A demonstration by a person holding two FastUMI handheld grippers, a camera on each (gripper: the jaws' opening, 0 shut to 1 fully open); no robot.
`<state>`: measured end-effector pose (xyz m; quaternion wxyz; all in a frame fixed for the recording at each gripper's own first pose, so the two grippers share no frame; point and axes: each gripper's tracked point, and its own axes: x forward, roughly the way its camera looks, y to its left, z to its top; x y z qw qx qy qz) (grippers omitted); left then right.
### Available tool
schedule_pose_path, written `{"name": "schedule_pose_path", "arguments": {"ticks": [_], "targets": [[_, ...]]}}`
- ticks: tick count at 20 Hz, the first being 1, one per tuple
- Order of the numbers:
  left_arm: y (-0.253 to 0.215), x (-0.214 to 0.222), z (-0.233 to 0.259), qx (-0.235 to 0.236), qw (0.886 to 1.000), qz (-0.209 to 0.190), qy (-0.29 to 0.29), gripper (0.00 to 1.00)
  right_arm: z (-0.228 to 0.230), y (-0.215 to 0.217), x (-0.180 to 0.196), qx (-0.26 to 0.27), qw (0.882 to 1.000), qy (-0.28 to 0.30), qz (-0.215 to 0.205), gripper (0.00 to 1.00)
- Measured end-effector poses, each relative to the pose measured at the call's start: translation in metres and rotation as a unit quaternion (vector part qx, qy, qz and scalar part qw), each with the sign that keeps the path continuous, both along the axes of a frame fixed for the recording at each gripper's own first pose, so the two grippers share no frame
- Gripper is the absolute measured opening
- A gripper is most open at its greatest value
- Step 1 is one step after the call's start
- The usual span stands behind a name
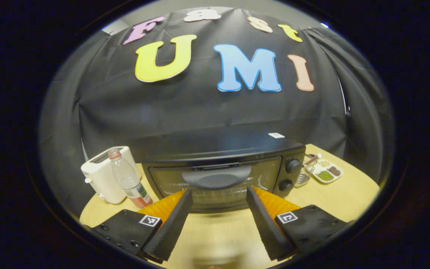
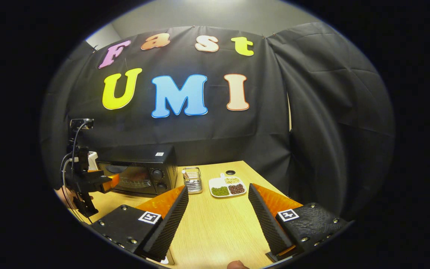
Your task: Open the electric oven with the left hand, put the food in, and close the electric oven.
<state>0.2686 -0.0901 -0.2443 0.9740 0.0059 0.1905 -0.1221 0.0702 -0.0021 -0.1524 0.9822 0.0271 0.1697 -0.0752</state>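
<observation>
The electric oven point(image 1: 222, 172) is a black box with a glass door that is closed, a broad dark handle point(image 1: 217, 178) curving across the top of the door, and two round knobs point(image 1: 292, 165) stacked on its right panel; a small white sticker lies on its top. It sits at the back of the light wooden table point(image 1: 323, 201), close to the black cloth wall. In the left gripper view, the left gripper point(image 1: 218, 194) faces the door squarely with its fingers spread wide apart and nothing between them, the tips just short of the handle and not touching it. To the oven's left stand one white toaster point(image 1: 105, 173) and one clear plastic bottle point(image 1: 129, 183) with a red cap, the bottle in front of the toaster and near the oven's corner. To its right are one small wire basket point(image 1: 304, 173) and one white divided dish point(image 1: 327, 172) holding three kinds of dried beans (green, brown and pale). In the right gripper view, the right gripper point(image 2: 218, 196) hangs over bare tabletop, its fingers also wide apart and empty, with the dish and basket beyond them and open wood all around. The table's far right edge runs along the drape, and a small round hole point(image 2: 230, 172) shows near the back.
</observation>
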Motion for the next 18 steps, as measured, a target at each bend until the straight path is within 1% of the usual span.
{"name": "schedule_pose_path", "arguments": {"ticks": [1,2,5,8,10,11,12,13,15,18], "targets": [[-0.001,0.000,0.012,-0.006,1.000,0.000,-0.007,0.97,0.002,0.001,0.001,0.001,1.000,-0.003,-0.001,0.98],[0.000,-0.002,0.024,-0.012,1.000,0.000,-0.014,1.00,0.005,0.003,0.003,0.005,1.000,-0.006,0.000,0.98],[0.010,-0.026,0.069,-0.031,0.999,0.006,-0.044,1.00,0.021,0.007,0.012,0.022,0.999,-0.033,0.009,0.98],[0.023,-0.056,0.119,-0.043,0.996,0.022,-0.077,1.00,0.030,0.006,0.009,0.031,0.998,-0.038,0.039,0.98],[0.034,-0.084,0.153,-0.044,0.992,0.044,-0.110,1.00,0.041,0.004,0.004,0.035,0.996,-0.048,0.061,0.98],[0.039,-0.100,0.165,-0.042,0.991,0.054,-0.119,0.97,0.046,0.001,0.001,0.036,0.995,-0.053,0.071,0.98],[0.043,-0.116,0.175,-0.039,0.989,0.064,-0.124,1.00,0.051,-0.002,-0.005,0.035,0.994,-0.060,0.082,0.98],[0.047,-0.131,0.184,-0.039,0.988,0.074,-0.128,1.00,0.056,-0.006,-0.010,0.032,0.993,-0.067,0.089,0.98],[0.054,-0.163,0.195,-0.038,0.986,0.096,-0.128,1.00,0.066,-0.019,-0.020,0.024,0.992,-0.080,0.095,0.98],[0.073,-0.207,0.211,-0.022,0.982,0.127,-0.137,1.00,0.088,-0.035,-0.032,0.020,0.989,-0.107,0.095,0.98]]}}
